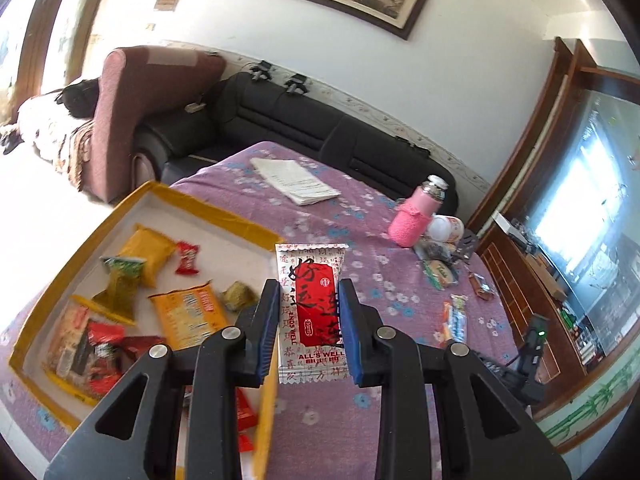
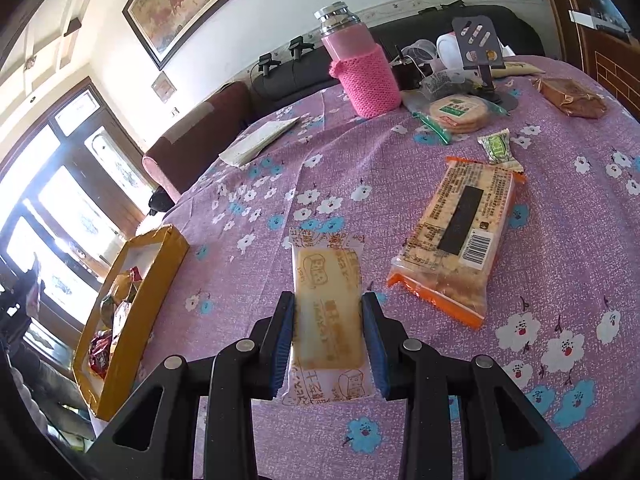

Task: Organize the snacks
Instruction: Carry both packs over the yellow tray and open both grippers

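My left gripper (image 1: 308,292) is shut on a white and red snack packet (image 1: 312,312) and holds it above the table, just right of the yellow cardboard box (image 1: 224,210). The box holds several snack packets. My right gripper (image 2: 329,304) is shut on a pale toast-biscuit packet (image 2: 328,312) low over the purple flowered tablecloth (image 2: 360,160). The yellow box also shows at the left in the right wrist view (image 2: 132,316).
An orange-edged cracker pack (image 2: 456,240), a small green candy (image 2: 496,148), a round cracker pack (image 2: 458,114) and a brown packet (image 2: 572,96) lie on the table. A pink-sleeved flask (image 2: 364,72), a phone stand (image 2: 478,44), white paper (image 1: 298,180) and a black sofa (image 1: 280,120) are beyond.
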{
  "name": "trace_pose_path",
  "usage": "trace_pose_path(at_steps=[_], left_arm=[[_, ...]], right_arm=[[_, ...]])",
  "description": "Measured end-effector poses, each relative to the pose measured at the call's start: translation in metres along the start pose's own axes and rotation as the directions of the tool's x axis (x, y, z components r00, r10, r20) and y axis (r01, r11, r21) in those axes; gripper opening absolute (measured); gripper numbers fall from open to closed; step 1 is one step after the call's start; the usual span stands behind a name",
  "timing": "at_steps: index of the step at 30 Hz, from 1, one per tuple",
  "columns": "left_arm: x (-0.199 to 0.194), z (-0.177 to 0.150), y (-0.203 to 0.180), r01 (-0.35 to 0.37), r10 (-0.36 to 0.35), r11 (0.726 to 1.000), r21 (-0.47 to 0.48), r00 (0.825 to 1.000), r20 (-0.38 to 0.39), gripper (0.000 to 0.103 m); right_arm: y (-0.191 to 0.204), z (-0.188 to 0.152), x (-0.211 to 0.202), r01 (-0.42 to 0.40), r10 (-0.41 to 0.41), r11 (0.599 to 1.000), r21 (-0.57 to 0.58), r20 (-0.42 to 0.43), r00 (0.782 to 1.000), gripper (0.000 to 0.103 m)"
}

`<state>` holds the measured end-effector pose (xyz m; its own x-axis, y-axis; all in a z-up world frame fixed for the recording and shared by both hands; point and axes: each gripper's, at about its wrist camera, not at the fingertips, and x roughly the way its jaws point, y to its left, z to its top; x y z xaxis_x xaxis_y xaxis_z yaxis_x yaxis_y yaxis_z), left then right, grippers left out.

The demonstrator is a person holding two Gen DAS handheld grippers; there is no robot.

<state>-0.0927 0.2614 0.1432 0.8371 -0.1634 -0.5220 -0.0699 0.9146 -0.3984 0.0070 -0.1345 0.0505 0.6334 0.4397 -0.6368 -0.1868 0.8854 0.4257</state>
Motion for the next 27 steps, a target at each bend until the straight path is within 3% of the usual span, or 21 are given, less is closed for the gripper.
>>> trace_pose_path(at_steps=[6, 10, 15, 20, 27], left_arm=[[-0.004, -0.016, 0.056, -0.094, 0.092, 0.993, -0.07, 0.995, -0.039, 0.026], [0.0, -0.025, 0.084, -0.118, 0.11, 0.986, -0.118, 0.991, -0.069, 0.026], [0.009, -0.031, 0.106, -0.12, 0.107, 0.982, -0.143, 0.99, -0.097, 0.027], [0.025, -0.027, 0.117, -0.142, 0.125, 0.98, -0.141, 0.984, -0.126, 0.027], [0.037, -0.02, 0.131, -0.139, 0.117, 0.976, -0.169, 0.984, -0.137, 0.027]], right_arm=[[0.06, 0.007, -0.004, -0.129, 0.128, 0.991, -0.044, -0.019, 0.992, 0.034], [0.125, 0.008, 0.015, -0.236, 0.228, 0.968, -0.09, -0.087, 0.97, 0.034], [0.2, -0.004, 0.048, -0.314, 0.283, 0.936, -0.157, -0.192, 0.94, 0.034], [0.264, -0.018, 0.092, -0.336, 0.267, 0.911, -0.237, -0.283, 0.921, 0.034], [0.291, -0.026, 0.153, -0.255, 0.156, 0.923, -0.286, -0.328, 0.932, 0.034]])
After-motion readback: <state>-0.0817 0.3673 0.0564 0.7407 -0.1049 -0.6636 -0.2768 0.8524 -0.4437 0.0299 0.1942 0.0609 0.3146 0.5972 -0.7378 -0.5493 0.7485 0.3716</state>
